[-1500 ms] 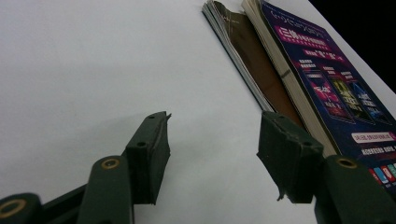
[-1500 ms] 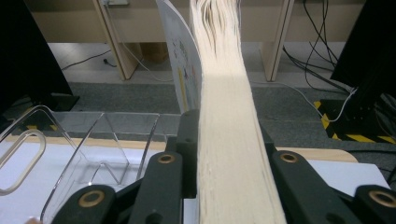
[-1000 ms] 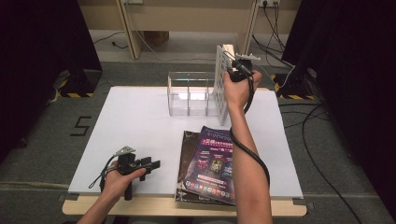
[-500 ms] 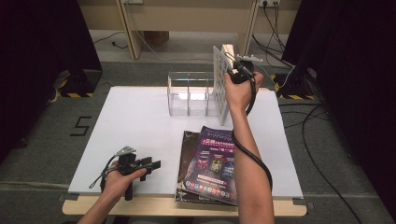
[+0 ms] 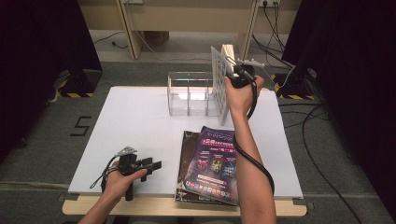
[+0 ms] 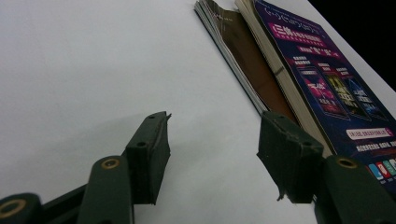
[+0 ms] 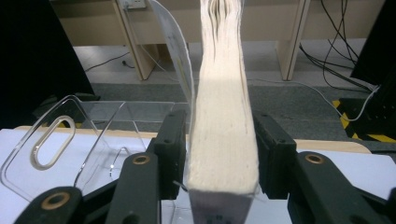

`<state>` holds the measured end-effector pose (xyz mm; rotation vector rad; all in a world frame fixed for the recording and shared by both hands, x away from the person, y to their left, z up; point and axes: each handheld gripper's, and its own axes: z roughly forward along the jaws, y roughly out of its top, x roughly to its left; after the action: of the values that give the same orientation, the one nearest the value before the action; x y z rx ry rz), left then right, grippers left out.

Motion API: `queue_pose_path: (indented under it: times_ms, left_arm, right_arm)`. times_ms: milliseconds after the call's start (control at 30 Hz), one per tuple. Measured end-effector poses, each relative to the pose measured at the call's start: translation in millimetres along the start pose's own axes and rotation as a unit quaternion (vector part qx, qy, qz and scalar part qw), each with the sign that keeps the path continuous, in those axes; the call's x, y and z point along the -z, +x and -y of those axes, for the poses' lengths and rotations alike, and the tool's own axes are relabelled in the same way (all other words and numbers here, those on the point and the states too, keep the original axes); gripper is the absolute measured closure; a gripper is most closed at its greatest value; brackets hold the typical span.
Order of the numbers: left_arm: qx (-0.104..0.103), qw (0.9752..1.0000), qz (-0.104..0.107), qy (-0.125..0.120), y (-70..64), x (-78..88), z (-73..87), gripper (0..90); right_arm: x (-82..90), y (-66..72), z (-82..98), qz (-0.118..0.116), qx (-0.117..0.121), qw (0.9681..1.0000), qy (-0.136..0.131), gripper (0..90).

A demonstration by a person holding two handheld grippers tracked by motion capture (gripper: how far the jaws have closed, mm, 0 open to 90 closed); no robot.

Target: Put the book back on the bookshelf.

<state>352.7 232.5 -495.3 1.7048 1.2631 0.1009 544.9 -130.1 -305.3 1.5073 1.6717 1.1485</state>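
Note:
A thick white-covered book (image 5: pixel 217 81) stands upright at the right end of a clear acrylic rack (image 5: pixel 189 93) at the table's far side. My right gripper (image 5: pixel 229 70) reaches it from the right at its top. In the right gripper view the book's page edge (image 7: pixel 224 130) rises between the jaws. They have just been opening and now sit close beside it without squeezing. My left gripper (image 5: pixel 156 164) rests on the white table (image 5: pixel 140 121) near the front left. Its jaws are open (image 6: pixel 212 149) with nothing between them.
A stack of magazines (image 5: pixel 212 163) lies at the table's front, right of my left gripper; its top cover is dark purple (image 6: pixel 327 84). The rack's clear dividers (image 7: pixel 70 135) stand left of the book. Cables (image 5: pixel 322 140) run over the floor on the right.

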Motion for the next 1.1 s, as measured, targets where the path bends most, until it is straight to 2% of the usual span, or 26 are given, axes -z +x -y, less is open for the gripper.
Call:
queue_pose_path:
  times_ms: [400, 867, 1100]
  left_arm:
    - [0.0, 1.0, -0.001, -0.001, -1.0, 0.8, -0.8, 41.2]
    - [0.001, 1.0, 0.001, -0.002, -1.4, 0.6, -0.7, 40.9]
    - [-0.001, 1.0, 0.001, 0.0, -2.4, -0.3, -0.3, 40.9]
  right_arm:
    - [9.6, 2.0, 2.6, -0.014, 0.008, 0.9998, 0.007, 56.2]
    - [20.5, 0.0, 8.9, -0.013, 0.021, 0.9996, 0.012, 54.9]
    - [28.1, -3.4, 14.9, -0.021, 0.013, 0.9995, 0.017, 53.9]
